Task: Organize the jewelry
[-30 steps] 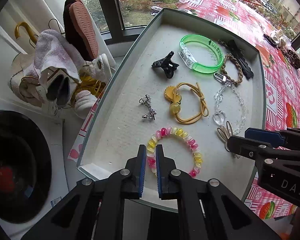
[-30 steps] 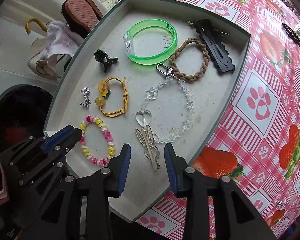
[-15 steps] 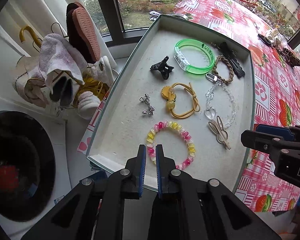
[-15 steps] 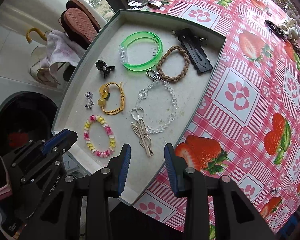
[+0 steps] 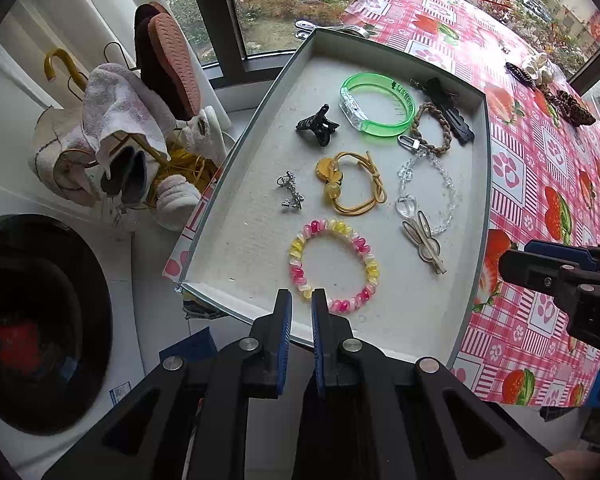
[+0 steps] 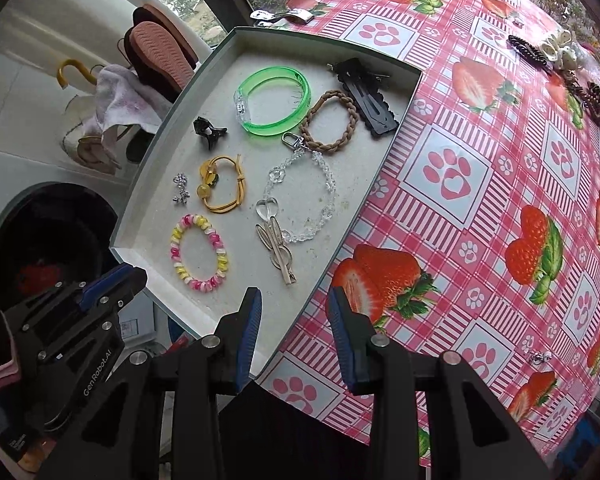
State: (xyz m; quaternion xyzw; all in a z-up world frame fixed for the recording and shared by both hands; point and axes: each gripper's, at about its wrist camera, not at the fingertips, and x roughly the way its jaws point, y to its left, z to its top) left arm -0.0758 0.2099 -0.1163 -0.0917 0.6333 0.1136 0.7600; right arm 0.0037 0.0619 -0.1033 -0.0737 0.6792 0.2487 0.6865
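Note:
A shallow grey tray (image 5: 236, 160) holds the jewelry: a pink-and-yellow bead bracelet (image 5: 374, 270), a rabbit-shaped clip (image 5: 426, 242), a clear crystal chain (image 5: 448, 192), a yellow cord bracelet (image 5: 356, 210), a green bangle (image 5: 384, 130), a black claw clip (image 5: 318, 126) and silver earrings (image 5: 290, 194). My left gripper (image 5: 301, 300) hangs shut and empty above the tray's near edge, just short of the bead bracelet (image 6: 221, 256). My right gripper (image 6: 294, 300) is open with nothing between its fingers, above the tray's near right corner, below the rabbit clip (image 6: 278, 248).
The tray sits at the left end of a pink strawberry tablecloth (image 6: 480, 200). More hair accessories (image 6: 556, 52) lie at the far right, and a small silver piece (image 6: 538, 356) lies near the front. Left of the table are a shoe rack (image 5: 160, 80) and a washer door (image 5: 40, 320).
Both grippers have risen and drawn back from the tray, which now looks smaller and farther. Neither gripper's jaws have changed, and the jewelry has not moved.

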